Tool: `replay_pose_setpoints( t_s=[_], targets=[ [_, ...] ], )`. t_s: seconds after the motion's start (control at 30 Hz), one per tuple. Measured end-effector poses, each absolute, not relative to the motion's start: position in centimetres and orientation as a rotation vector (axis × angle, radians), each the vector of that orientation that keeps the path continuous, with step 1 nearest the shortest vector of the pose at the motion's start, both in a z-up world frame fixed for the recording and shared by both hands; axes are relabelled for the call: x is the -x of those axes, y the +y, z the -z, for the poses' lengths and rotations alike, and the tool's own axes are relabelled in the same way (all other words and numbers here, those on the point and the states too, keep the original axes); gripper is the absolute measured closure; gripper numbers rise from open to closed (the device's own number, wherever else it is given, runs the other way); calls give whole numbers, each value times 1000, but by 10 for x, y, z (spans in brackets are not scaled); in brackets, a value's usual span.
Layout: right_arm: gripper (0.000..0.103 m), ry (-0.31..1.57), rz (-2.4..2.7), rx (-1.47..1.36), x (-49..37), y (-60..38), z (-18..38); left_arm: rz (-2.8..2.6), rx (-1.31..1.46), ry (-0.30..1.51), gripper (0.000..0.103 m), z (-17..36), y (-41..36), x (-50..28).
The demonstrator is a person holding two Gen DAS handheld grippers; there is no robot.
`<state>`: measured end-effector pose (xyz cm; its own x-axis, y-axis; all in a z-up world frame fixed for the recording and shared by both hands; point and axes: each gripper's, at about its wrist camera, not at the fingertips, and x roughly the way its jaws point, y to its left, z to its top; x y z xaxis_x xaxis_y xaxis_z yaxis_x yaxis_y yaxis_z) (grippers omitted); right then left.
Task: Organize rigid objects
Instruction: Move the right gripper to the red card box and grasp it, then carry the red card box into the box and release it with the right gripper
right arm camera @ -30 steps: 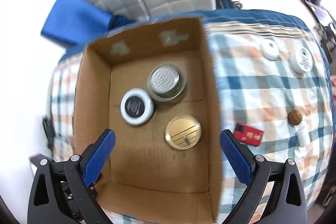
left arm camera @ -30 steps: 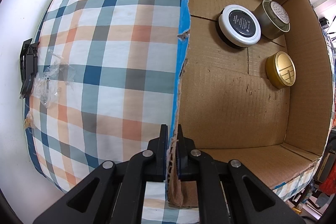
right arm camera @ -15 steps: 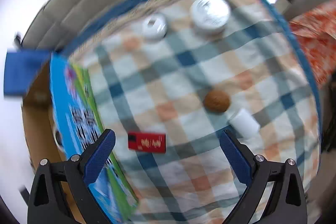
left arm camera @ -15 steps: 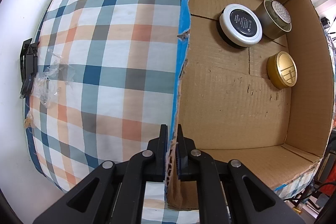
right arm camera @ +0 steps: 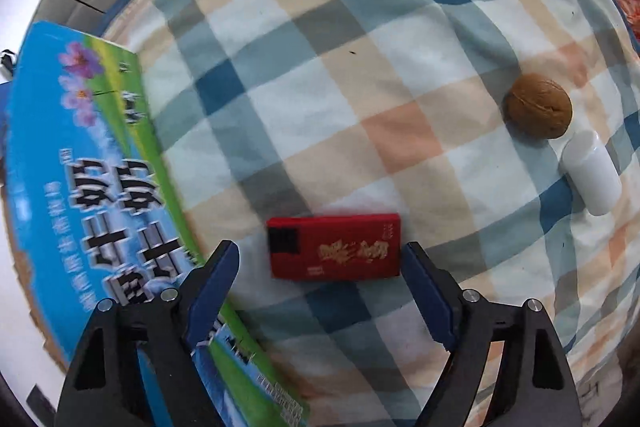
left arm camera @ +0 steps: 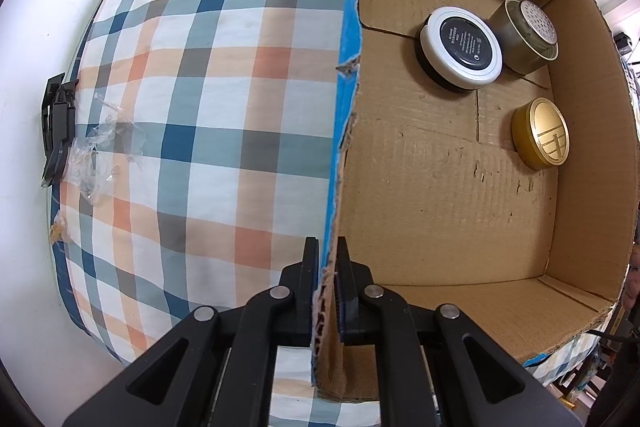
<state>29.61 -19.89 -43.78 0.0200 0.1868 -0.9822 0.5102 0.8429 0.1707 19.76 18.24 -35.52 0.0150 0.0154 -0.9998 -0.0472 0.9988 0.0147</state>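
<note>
Red box on blue-orange-white checked cloth; gold tin in brown carton.

Box and trinkets on plaid bed

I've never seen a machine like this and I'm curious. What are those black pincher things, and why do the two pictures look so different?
Those are grippers, two-fingered tongs that a person holds, one in each hand. Each has a round-view camera looking along its fingers, so each picture shows what one gripper faces.

In the left view, the left gripper is shut on the wall of a brown cardboard box. Inside sit a white-rimmed jar with a black lid, a grey tin with a dotted lid and a gold round tin.

In the right view, the right gripper is open around a flat red packet on the checked cloth, holding nothing. Nearby lie a brown walnut, a small white bottle and two white containers at the top.
</note>
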Motion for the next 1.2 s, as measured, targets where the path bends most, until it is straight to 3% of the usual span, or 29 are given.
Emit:
replay_pose_setpoints(
  t_s=[0.1, 0.17, 0.43, 0.93, 1.2],
  targets=[
    [21, 1580, 274, -542, -295, -196, 447, -49, 28, 1556, 98, 355, 183, -198],
    [31, 1587, 280, -491, -294, -192, 446, -50, 29, 1557, 98, 354, 184, -198],
    [32, 1581, 258, -438, -283, -192, 440, -49, 29, 1556, 98, 354, 185, -198],
    [32, 1336, 72, -400, -298, -168, 291, -49, 32, 1557, 98, 354, 186, -198],
    [32, 1366, -114, -330, -290, -71, 271, -50, 36, 1556, 98, 357, 187, -199]
  ],
)
